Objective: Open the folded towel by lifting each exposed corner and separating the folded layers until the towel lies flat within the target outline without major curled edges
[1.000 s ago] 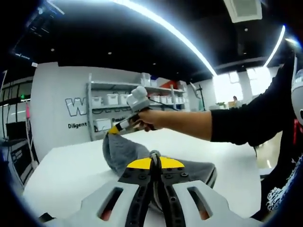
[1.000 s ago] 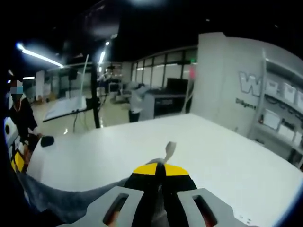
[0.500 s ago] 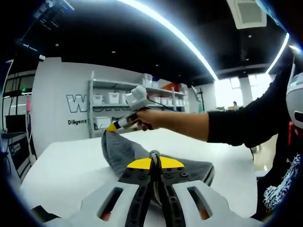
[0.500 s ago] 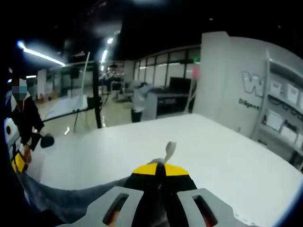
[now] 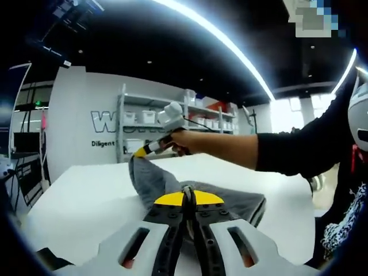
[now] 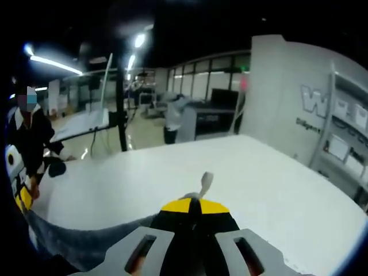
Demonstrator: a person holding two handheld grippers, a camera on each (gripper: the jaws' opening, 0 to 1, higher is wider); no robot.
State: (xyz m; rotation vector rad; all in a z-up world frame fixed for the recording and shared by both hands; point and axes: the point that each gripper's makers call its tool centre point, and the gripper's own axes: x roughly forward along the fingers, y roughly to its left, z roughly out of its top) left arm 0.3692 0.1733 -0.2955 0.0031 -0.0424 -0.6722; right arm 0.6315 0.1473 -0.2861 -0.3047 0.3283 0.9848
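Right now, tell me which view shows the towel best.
The left gripper view: the grey towel stretches from the left claw across the white table up to the right claw. The right gripper view shows a grey strip at lower left and a tag.

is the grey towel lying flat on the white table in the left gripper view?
No. The grey fabric towel is lifted off the white table, pinched by the right hand-held gripper and the left hand-held gripper.
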